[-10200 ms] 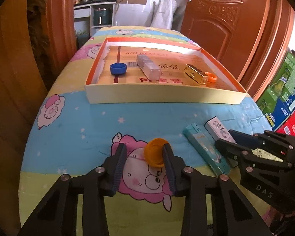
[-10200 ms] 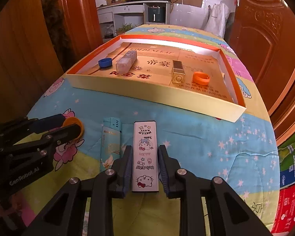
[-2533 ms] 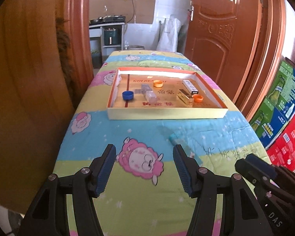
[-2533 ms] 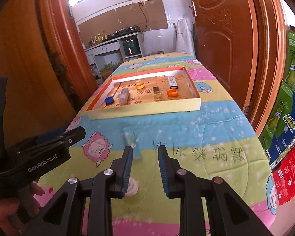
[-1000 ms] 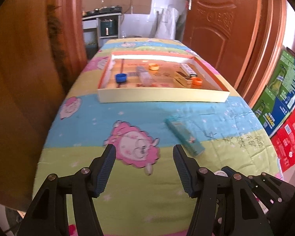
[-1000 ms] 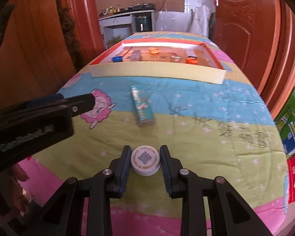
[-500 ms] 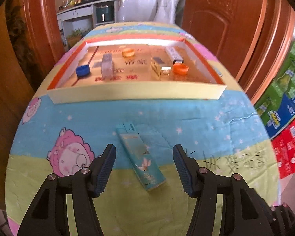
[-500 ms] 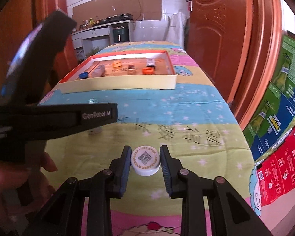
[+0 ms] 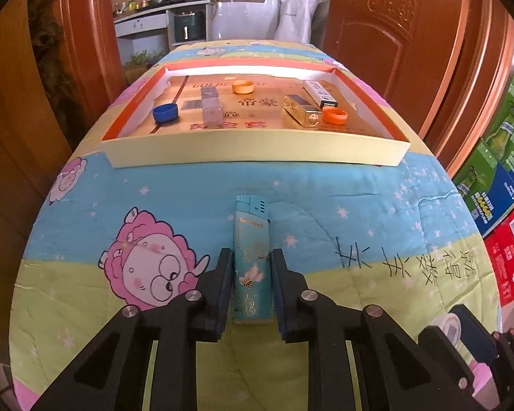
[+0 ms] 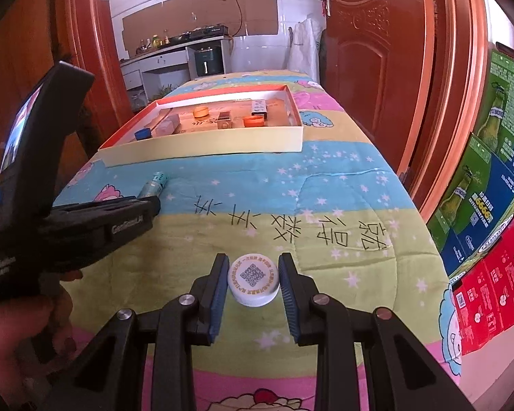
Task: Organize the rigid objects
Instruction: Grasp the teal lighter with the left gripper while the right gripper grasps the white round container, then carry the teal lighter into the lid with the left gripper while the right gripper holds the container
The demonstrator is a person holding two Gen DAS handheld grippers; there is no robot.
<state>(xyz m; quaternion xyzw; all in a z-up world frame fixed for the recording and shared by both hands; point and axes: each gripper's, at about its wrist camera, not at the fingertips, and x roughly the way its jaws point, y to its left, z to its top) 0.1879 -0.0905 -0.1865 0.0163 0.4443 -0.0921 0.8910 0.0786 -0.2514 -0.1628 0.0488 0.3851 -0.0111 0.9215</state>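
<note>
1. We see a teal lighter lying flat on the cartoon-print cloth, its cap end pointing toward the tray.
2. We see a white bottle cap with a QR code on top, sitting flat near the cloth's front edge.
3. The shallow cardboard tray holds a blue cap, a clear block, two orange caps, a gold lighter and a white lighter.
</note>
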